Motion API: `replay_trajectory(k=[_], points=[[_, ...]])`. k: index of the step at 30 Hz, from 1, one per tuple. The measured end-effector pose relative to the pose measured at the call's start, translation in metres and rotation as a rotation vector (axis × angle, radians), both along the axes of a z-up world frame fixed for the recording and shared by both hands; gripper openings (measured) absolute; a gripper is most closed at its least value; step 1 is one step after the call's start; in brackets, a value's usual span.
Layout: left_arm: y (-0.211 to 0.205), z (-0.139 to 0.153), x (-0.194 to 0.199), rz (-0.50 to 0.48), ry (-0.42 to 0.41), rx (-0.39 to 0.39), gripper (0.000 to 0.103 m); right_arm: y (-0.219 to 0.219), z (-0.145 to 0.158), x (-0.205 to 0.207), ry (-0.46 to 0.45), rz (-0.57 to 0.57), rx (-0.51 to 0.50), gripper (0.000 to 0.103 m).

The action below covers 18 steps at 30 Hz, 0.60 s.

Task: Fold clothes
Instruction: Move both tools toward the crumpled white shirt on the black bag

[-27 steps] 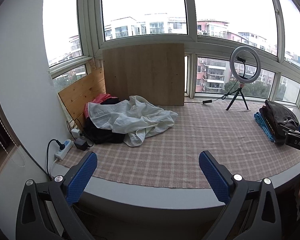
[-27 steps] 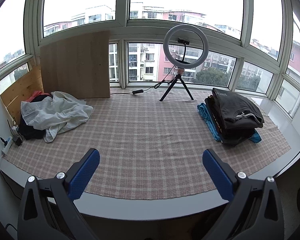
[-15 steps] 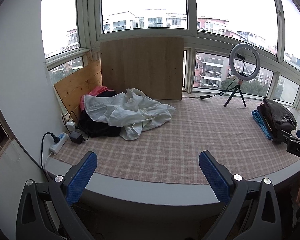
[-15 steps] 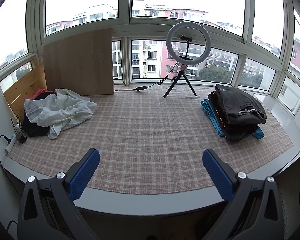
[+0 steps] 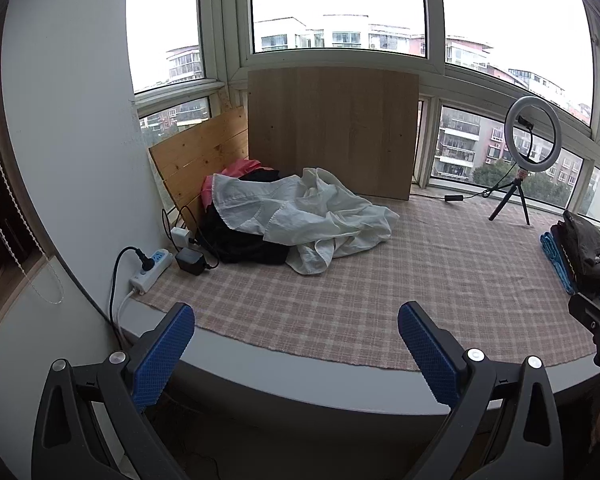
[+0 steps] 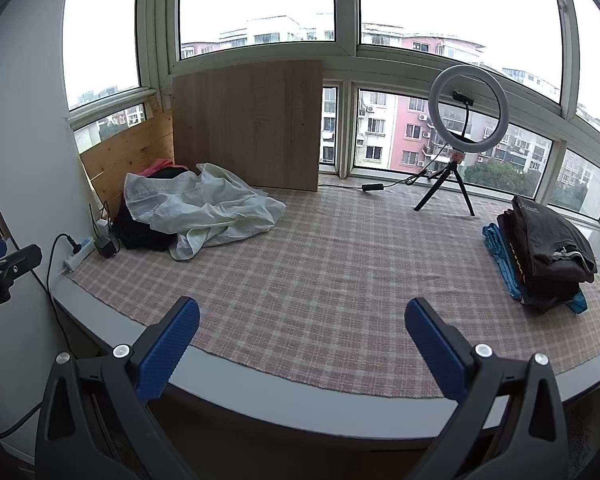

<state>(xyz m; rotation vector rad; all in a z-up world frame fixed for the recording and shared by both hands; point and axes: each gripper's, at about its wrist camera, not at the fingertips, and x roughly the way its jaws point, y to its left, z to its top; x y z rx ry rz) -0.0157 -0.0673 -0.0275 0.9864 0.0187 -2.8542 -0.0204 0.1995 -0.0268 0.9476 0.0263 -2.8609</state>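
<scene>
Both views have swung leftward; left gripper (image 5: 296, 340) and right gripper (image 6: 302, 336) jaws gape wide, holding nothing.

We hold our left black gripper with blue ribbed pads (image 5: 296, 332) level, its jaws wide apart and empty. Our right black gripper with blue pads (image 6: 302, 328) is equally spread, gripping nothing.

White shirt (image 5: 312, 216) heaped on checked cloth (image 5: 380, 280), left gripper (image 5: 296, 344) spread wide
</scene>
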Motion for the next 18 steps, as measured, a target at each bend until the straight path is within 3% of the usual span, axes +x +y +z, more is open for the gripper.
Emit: replay_trajectory(k=[6, 12, 18], points=[[-0.019, -0.001, -0.009, 0.058, -0.01, 0.003, 0.102, -0.012, 0.001, -0.019, -0.049, 0.018, -0.014, 0.103], [-0.028, -0.003, -0.026, 0.119, -0.009, -0.009, 0.102, -0.026, 0.007, -0.044, -0.017, 0.074, -0.002, 0.103], [-0.053, 0.001, -0.053, 0.185, 0.019, 0.072, 0.102, -0.034, 0.015, -0.091, 0.027, 0.159, -0.006, 0.103]])
